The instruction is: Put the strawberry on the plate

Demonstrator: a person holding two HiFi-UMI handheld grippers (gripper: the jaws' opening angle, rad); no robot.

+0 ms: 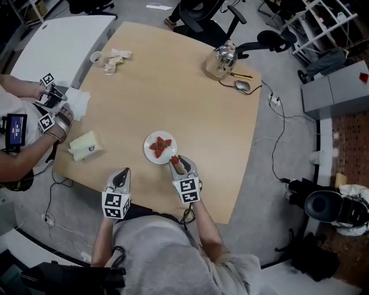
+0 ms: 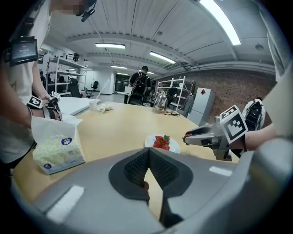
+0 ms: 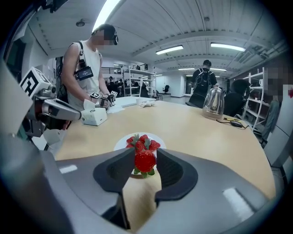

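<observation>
Open lab or workshop hall: strip lights [image 3: 227, 46] on a ribbed ceiling, metal racks [image 2: 170, 89], brick wall [image 2: 219, 84], office chairs [image 1: 202, 17], loose cables [image 1: 282, 124] across grey floor, big wooden table [image 1: 173, 80].

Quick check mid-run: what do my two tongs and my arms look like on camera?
The left tongs and right tongs both have light grey moulded shells that taper to a point, lined inside with dark textured pads. Each carries a white cube printed with black square markers. The person wears a grey short-sleeved shirt.
</observation>
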